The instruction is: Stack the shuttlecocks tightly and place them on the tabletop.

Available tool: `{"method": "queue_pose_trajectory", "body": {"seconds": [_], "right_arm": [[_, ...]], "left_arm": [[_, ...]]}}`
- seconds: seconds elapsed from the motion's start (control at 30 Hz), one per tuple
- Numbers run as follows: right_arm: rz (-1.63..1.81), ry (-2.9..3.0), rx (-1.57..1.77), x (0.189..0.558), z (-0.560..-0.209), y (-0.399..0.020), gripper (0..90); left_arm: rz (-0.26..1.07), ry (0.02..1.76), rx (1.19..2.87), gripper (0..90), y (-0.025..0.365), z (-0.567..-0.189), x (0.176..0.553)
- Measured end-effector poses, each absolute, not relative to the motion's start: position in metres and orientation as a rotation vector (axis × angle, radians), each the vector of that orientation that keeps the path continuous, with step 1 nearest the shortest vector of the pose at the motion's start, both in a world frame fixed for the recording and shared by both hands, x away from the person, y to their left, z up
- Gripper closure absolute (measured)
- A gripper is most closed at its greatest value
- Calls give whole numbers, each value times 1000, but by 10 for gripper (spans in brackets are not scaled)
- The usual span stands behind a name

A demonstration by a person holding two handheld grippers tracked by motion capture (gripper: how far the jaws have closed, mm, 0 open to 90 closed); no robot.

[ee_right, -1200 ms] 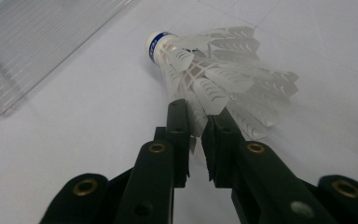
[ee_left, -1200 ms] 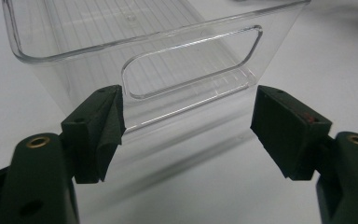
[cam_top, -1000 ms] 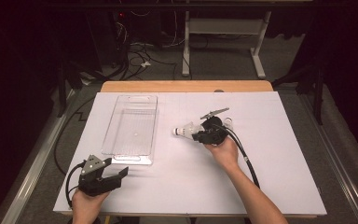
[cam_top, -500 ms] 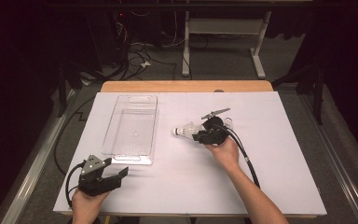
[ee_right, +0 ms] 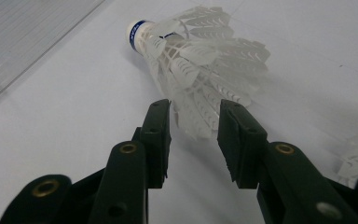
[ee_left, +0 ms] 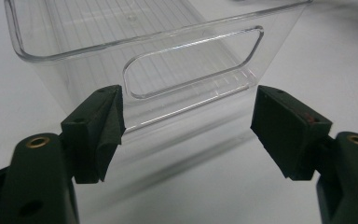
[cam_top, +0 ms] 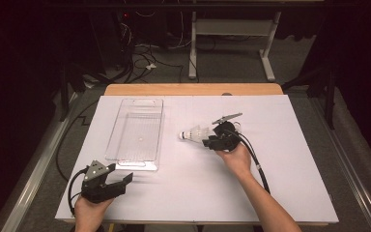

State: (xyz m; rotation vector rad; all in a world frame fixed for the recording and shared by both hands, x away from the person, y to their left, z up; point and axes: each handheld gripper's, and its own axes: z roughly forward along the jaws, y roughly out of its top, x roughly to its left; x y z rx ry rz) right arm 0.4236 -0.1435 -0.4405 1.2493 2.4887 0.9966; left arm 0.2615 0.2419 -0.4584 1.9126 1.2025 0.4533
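Tabletop (cam_top: 270, 193) white, carries all. Clear bin (cam_top: 137, 133) lies left of centre, long axis running near edge to far edge. Shuttlecock (ee_right: 191, 60) on its side right of bin, mid-tabletop, cork toward bin, feather skirt toward my right gripper (ee_right: 193, 123). Right fingers just been opening, now apart, skirt tip between them, pads not pressing. My left gripper (ee_left: 186, 126) near front-left corner, fingers wide apart, facing bin's handle end. Second feather tip cut off at right gripper view's edge, hard to identify.
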Motion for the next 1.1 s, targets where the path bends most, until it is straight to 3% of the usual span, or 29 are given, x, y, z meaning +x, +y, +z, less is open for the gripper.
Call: {"method": "queue_pose_trajectory", "body": {"seconds": [1.1], "right_arm": [[980,2477,1192,411,-432,-150,637]], "left_arm": [[450,1196,1917,266,241,-458,261]]}}
